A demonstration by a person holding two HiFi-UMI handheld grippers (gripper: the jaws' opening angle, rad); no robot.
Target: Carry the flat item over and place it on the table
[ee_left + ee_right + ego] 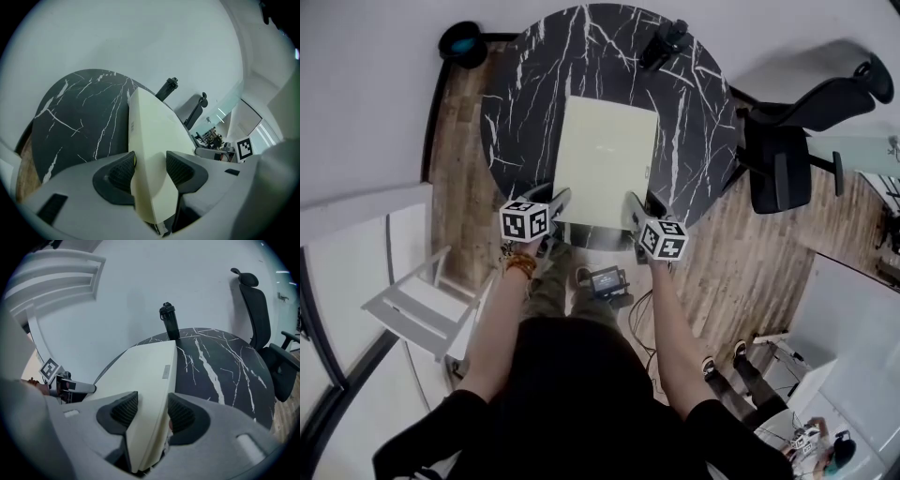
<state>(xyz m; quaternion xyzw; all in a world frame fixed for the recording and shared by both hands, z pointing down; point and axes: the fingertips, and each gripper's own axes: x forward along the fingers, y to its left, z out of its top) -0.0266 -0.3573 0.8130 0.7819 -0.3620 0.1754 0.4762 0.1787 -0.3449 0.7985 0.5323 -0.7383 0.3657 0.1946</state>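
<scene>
I'm gripping pale flat item (606, 159) by near edge: left gripper (560, 201) jaws pinching left corner, right gripper (634, 210) jaws pinching right corner. Item stretching over middle of dark marble bench (525, 94), black bottle (664, 42) standing beyond.

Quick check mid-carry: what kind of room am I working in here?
Most likely an office or meeting nook: a round black marble-look table, a black swivel office chair beside it, and wood-plank flooring.
</scene>
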